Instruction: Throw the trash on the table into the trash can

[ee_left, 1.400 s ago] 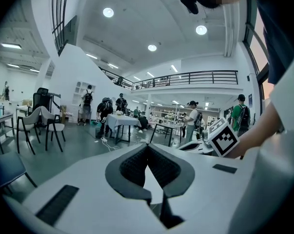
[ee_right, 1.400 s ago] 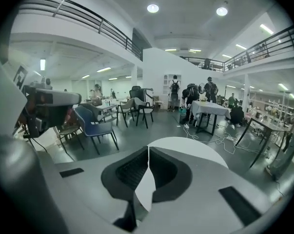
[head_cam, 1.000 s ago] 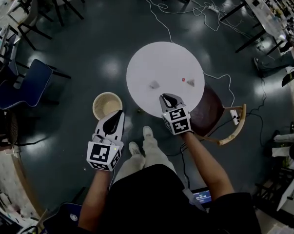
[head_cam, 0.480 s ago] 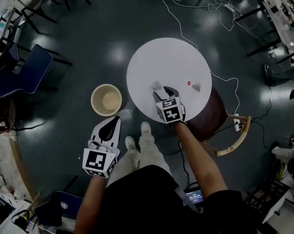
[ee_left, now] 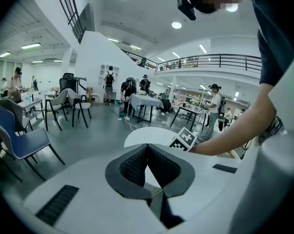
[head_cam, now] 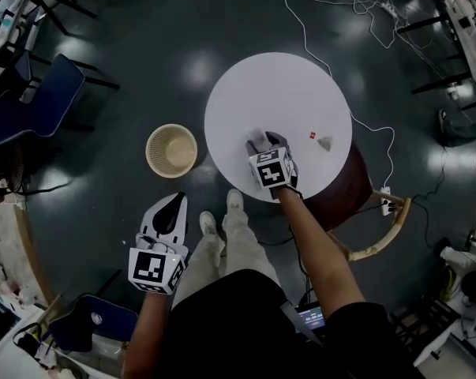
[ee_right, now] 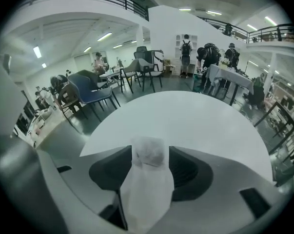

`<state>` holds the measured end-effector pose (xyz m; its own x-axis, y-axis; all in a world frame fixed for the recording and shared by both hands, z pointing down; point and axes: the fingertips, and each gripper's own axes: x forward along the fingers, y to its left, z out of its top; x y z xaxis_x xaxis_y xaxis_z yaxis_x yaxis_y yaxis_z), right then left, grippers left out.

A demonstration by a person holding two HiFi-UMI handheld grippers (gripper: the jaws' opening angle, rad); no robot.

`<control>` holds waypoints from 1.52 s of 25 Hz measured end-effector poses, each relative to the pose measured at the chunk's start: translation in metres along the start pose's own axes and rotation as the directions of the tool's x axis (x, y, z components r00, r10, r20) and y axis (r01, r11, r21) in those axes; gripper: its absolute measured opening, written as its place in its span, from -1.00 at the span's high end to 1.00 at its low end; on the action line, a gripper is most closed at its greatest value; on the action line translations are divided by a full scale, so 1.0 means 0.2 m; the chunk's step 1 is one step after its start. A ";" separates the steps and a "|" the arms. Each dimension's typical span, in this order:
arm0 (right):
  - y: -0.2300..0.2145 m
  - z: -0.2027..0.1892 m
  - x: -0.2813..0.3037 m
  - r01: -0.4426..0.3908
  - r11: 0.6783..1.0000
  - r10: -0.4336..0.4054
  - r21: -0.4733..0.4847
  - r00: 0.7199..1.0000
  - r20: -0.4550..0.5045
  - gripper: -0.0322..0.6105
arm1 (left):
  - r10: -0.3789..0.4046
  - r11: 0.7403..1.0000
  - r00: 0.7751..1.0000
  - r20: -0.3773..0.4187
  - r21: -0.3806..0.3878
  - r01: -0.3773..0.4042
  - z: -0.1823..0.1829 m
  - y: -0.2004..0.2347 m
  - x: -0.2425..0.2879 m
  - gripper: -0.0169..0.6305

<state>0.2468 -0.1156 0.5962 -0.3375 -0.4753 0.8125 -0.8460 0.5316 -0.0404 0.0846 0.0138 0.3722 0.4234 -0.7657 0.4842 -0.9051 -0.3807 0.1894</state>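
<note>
A second ago my right tool (head_cam: 269, 142) hung clenched over the tabletop's (head_cam: 277, 85) 6 o'clock edge. It now sits further in, just at 7 o'clock of the centre, and its jaws have just been opening. They stand released and wide, with the crumpled white paper (head_cam: 255, 140) between them. My left tool (head_cam: 173, 204) has drawn away from the trash can (head_cam: 160, 139) and now lies at 6 o'clock of it, over the dark floor, jaws clenched on nothing. From the head view the paper is only a pale scrap poking out at 10 o'clock of the right tool's tips. The right gripper view shows it plainly, standing upright between the two dark pads on the white tabletop. Only the head view shows the trash can, on the floor at 9 o'clock of the tabletop, and two more bits at 3 o'clock of my right tool: a small red scrap (head_cam: 312, 135) and a grey wad (head_cam: 325, 143). The left gripper view looks across at the tabletop and my right forearm.
</note>
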 end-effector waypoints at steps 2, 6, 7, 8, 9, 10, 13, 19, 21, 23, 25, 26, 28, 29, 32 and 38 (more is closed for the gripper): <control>-0.01 -0.01 0.03 0.003 1.000 -0.003 -0.012 1.000 -0.011 0.18 | 0.015 1.000 1.000 0.001 -0.005 -0.015 0.00 0.00 0.01 0.92; -0.01 0.00 0.07 0.007 1.000 -0.007 -0.017 1.000 -0.006 0.42 | 0.050 0.998 0.999 0.002 -0.024 -0.050 -0.02 0.03 0.02 0.92; -0.01 0.01 0.07 0.009 1.000 -0.009 -0.018 1.000 -0.003 0.51 | 0.056 0.998 0.998 0.003 -0.028 -0.056 -0.02 0.04 0.02 0.92; -0.01 0.02 0.07 0.007 1.000 -0.007 -0.018 1.000 0.000 0.54 | 0.062 0.998 0.998 0.004 -0.030 -0.062 -0.02 0.05 0.02 0.92; 0.00 0.02 0.07 0.002 1.000 -0.002 -0.017 1.000 0.001 0.56 | 0.065 0.997 0.998 0.006 -0.031 -0.065 -0.03 0.06 0.02 0.92; 0.01 0.02 0.07 -0.004 1.000 0.004 -0.015 1.000 0.000 0.57 | 0.067 0.997 0.998 0.010 -0.032 -0.067 -0.03 0.07 0.02 0.92; 0.02 0.01 0.06 -0.019 1.000 0.019 -0.023 1.000 0.004 0.60 | 0.080 0.996 0.997 0.021 -0.036 -0.079 -0.03 0.06 0.03 0.92; 0.03 0.03 0.01 -0.029 0.999 0.030 -0.029 0.999 0.028 0.64 | 0.104 0.994 0.994 0.038 -0.047 -0.102 0.00 0.06 0.00 0.92; 0.06 0.05 0.00 -0.032 0.999 0.034 -0.033 0.999 0.037 0.64 | 0.113 0.993 0.993 0.040 -0.051 -0.111 0.00 0.09 -0.02 0.92; 0.09 0.07 -0.01 -0.036 0.999 0.037 -0.038 0.998 0.045 0.64 | 0.123 0.991 0.991 0.047 -0.056 -0.120 0.00 0.12 -0.04 0.92; 0.11 0.09 -0.02 -0.040 0.998 0.042 -0.045 0.998 0.051 0.64 | 0.132 0.990 0.990 0.055 -0.059 -0.129 0.01 0.14 -0.06 0.92; 0.12 0.10 -0.02 -0.042 0.998 0.044 -0.050 0.998 0.053 0.64 | 0.135 0.990 0.989 0.059 -0.060 -0.131 0.01 0.16 -0.06 0.92; 0.17 0.11 -0.02 -0.045 0.997 0.049 -0.060 0.997 0.060 0.64 | 0.138 0.989 0.988 0.066 -0.066 -0.133 0.00 0.20 -0.08 0.92; 0.20 0.12 -0.03 -0.047 0.997 0.051 -0.060 0.997 0.061 0.65 | 0.138 0.989 0.988 0.071 -0.071 -0.133 -0.01 0.23 -0.09 0.92; 0.29 0.17 -0.02 -0.052 0.997 0.056 -0.056 0.996 0.070 0.65 | 0.141 0.987 0.987 0.079 -0.085 -0.134 -0.03 0.32 -0.13 0.92; 0.61 0.28 0.06 -0.068 0.995 0.075 -0.077 0.993 0.090 0.65 | 0.133 0.986 0.988 0.082 -0.109 -0.124 -0.12 0.58 -0.25 0.92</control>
<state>0.1165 -0.0947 0.5681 -0.4358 -0.4950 0.7517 -0.7869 0.6149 -0.0513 -0.0434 0.0200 0.3896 0.3009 -0.8496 0.4332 -0.9494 -0.2240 0.2203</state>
